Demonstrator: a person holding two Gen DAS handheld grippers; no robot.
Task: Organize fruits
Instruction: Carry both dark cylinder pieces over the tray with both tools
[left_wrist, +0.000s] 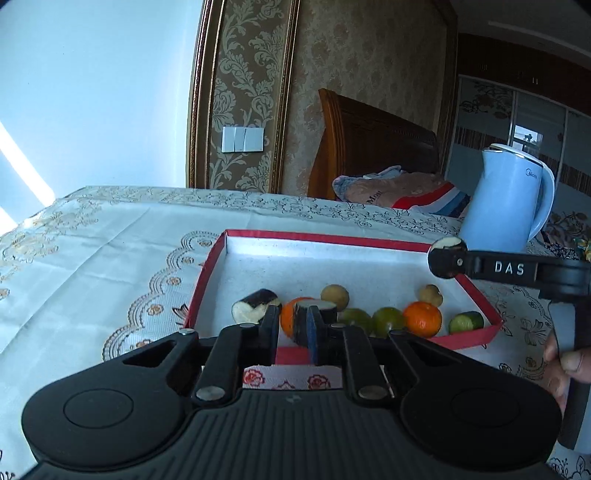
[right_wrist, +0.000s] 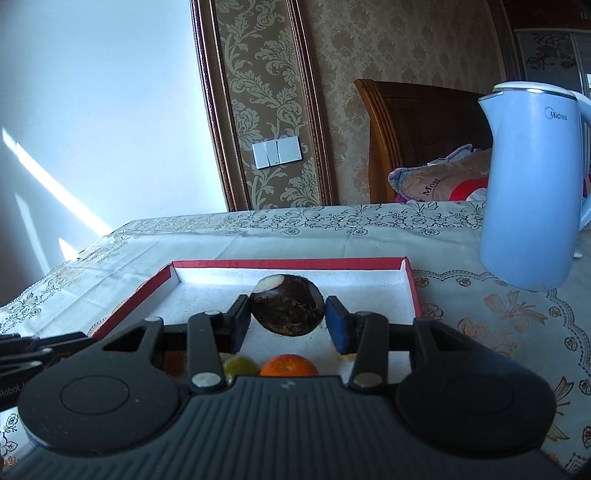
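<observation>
A red-rimmed box (left_wrist: 321, 236) with a white floor lies on the table. Along its near side lie a dark-and-white fruit piece (left_wrist: 255, 304), oranges (left_wrist: 423, 318), green limes (left_wrist: 388, 321), small brown fruits (left_wrist: 334, 297) and a green piece (left_wrist: 466, 321). My left gripper (left_wrist: 291, 332) is shut just over the box's near rim, with nothing clearly between its pads. My right gripper (right_wrist: 288, 325) is shut on a dark brown round fruit with a white cut spot (right_wrist: 288, 308), held above the box floor (right_wrist: 221, 295). It also shows in the left wrist view (left_wrist: 447, 258).
A blue Midea kettle (right_wrist: 532, 188) stands on the table right of the box. A patterned tablecloth (left_wrist: 92, 251) covers the table. A bed with a wooden headboard (left_wrist: 373, 144) and bedding lies behind. An orange (right_wrist: 289, 365) and a lime (right_wrist: 241, 365) sit under my right gripper.
</observation>
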